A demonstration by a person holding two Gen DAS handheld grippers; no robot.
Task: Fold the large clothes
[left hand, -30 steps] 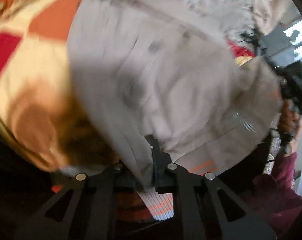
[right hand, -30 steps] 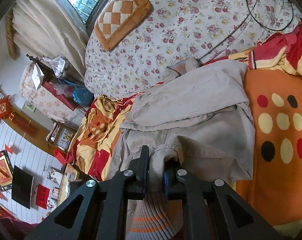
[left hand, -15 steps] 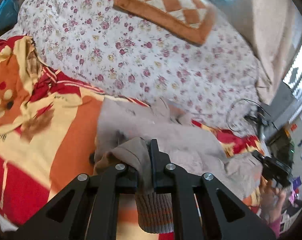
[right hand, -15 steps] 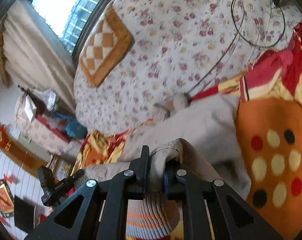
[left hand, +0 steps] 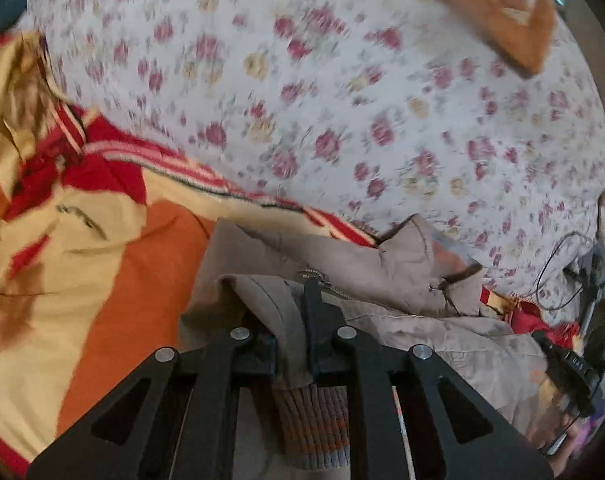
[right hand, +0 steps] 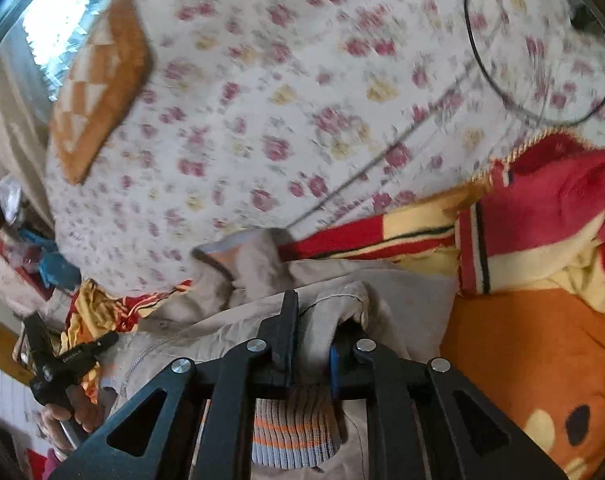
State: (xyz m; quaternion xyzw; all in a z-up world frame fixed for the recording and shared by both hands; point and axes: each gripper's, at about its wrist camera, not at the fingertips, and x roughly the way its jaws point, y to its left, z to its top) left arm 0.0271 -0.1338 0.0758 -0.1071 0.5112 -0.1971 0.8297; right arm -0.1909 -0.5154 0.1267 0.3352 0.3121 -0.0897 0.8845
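fingers: left gripper (left hand: pixel 292 320) and right gripper (right hand: pixel 312 332) both clamp beige jacket (left hand: pixel 402 280) | jaws easing

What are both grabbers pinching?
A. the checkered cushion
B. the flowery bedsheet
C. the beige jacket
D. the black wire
C: the left gripper and the right gripper each have a fold of the beige jacket between their fingers, with its striped knit hem hanging below.

The jacket (left hand: pixel 402 276) is beige, its ribbed cuff (right hand: pixel 292 436) grey with orange stripes. The blanket (left hand: pixel 114 264) under it is orange, cream and red, with cream and black dots (right hand: pixel 558 428) on the orange. The bed's quilt (right hand: pixel 302 92) is white with pink and yellow flowers. The cushion (right hand: pixel 102 88) is orange-brown with a white check.
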